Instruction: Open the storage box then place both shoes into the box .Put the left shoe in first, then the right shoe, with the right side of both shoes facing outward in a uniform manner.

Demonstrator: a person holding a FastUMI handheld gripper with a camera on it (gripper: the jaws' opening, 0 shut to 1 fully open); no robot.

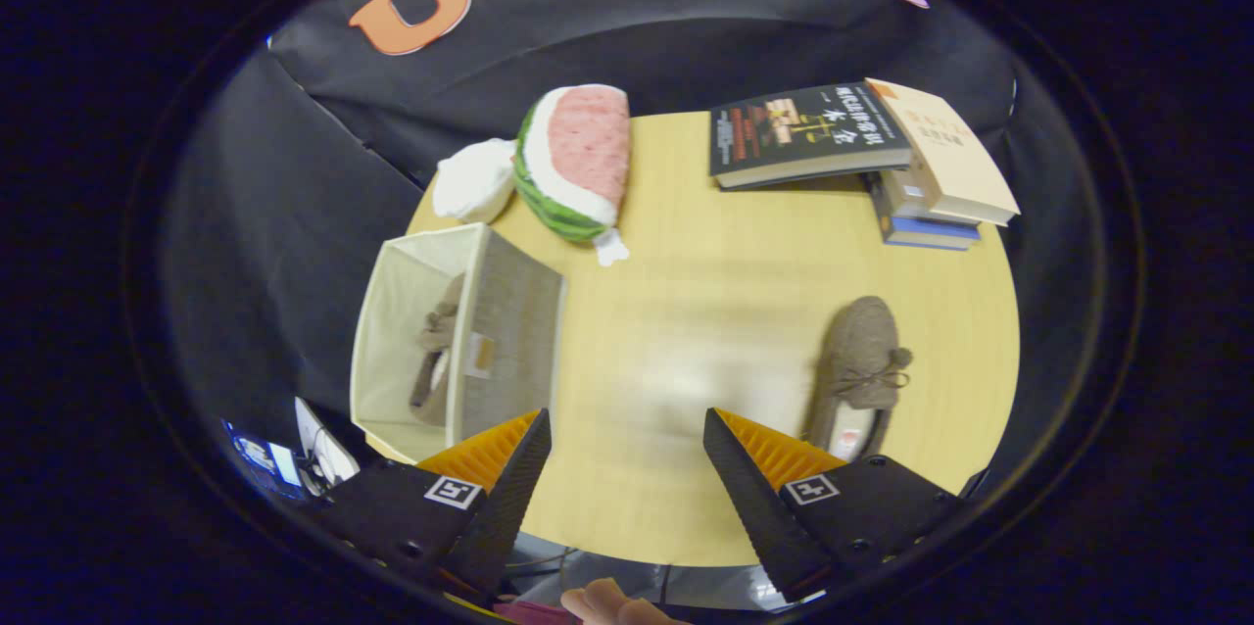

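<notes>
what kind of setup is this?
Probably a staged recording booth, not a real home: a round wooden table backed by black cloth, with props such as books and a watermelon plush. The open gripper hovers over bare tabletop.

round pale wood table (pixel 725 312), soft glare on top. black cloth wall (pixel 294 214) behind and left, creased. book stack (pixel 882 155) at far right edge, watermelon cushion (pixel 578 155) and white cushion (pixel 475 179) at far left.
</notes>
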